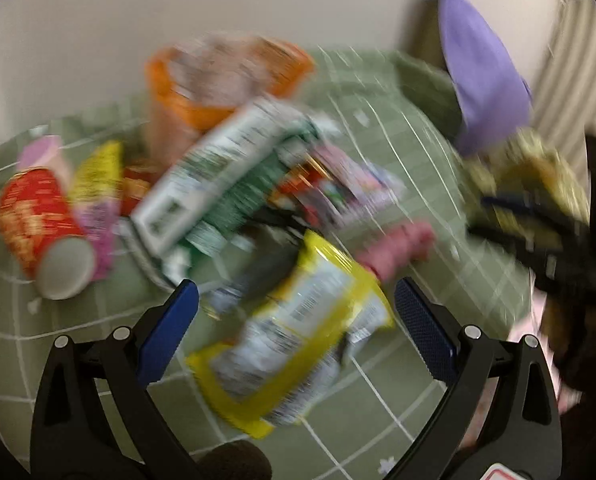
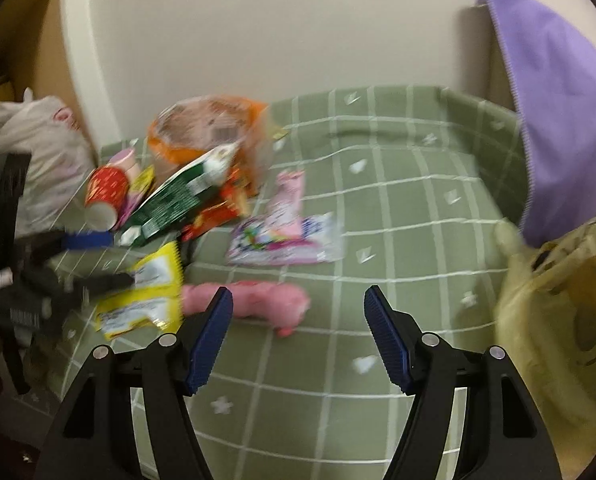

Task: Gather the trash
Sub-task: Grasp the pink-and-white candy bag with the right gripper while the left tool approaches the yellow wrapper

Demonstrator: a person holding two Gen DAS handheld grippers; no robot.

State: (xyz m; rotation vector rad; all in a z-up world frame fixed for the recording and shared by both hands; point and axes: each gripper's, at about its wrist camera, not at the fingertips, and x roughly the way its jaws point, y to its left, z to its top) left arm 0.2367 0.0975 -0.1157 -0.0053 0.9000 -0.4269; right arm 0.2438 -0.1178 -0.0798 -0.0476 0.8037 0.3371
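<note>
Your left gripper (image 1: 296,300) is hanging with its blue-padded jaws spread wide and gripping nothing; the yellow-bordered crinkled snack wrapper (image 1: 294,336) is lying flat on the green checked tablecloth (image 1: 377,380) right between and just beyond its fingertips, not touching either pad as far as the blur allows. Ahead of that claw and slightly to its left, a long white-and-green printed carton (image 1: 218,176) is lying tilted across the heap of litter, and beyond it a clear plastic bag with an orange band (image 1: 218,76) is standing open; what is in it is too blurred to tell. Far to that claw's left, a red patterned paper cup (image 1: 42,232) is lying on its side with its white base facing you. To its right, a pink crumpled wrapper (image 1: 393,248) is resting on the cloth.

Your right gripper (image 2: 298,300) is likewise standing wide open and empty, with the pink wrapper just beyond its left finger and a pink-and-white flat printed packet (image 2: 282,236) farther ahead. At that claw's right, a pale yellow plastic bag (image 2: 553,320) is gaping open below a purple cloth (image 2: 557,112); its inside is unclear.
</note>
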